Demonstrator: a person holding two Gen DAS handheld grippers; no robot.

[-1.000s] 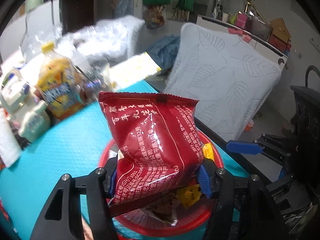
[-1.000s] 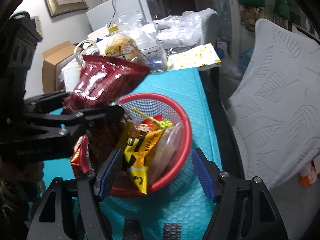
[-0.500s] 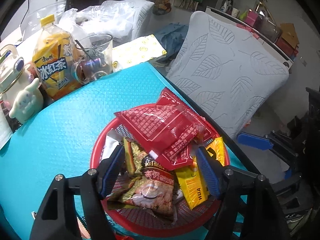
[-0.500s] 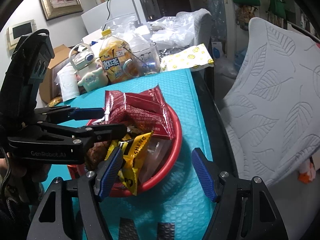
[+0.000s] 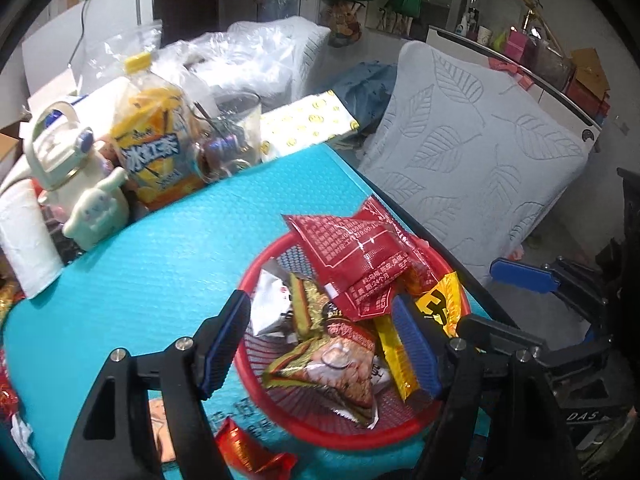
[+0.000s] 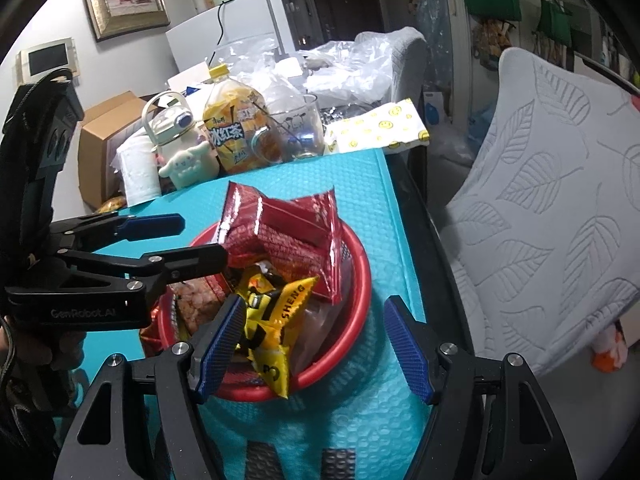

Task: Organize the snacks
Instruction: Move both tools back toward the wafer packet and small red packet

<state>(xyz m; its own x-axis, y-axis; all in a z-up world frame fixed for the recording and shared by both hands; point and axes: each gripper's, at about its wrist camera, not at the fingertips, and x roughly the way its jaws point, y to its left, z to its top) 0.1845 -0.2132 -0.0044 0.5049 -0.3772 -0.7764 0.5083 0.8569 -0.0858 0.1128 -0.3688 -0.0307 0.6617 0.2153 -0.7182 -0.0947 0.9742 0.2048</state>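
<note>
A red mesh basket on the teal mat holds several snack packets. A big red packet lies on top at the far side, with yellow packets and a peanut packet below. My left gripper is open and empty above the basket's near side; it also shows in the right wrist view. My right gripper is open and empty just in front of the basket; it also shows in the left wrist view.
An iced tea bottle, a glass mug, a white toy flask and a paper roll stand at the mat's far edge. Loose red wrappers lie near me. A leaf-pattern cushion leans at the right.
My left gripper opened and let the big red packet drop into the basket, then drew back a little. The right gripper stayed open.
</note>
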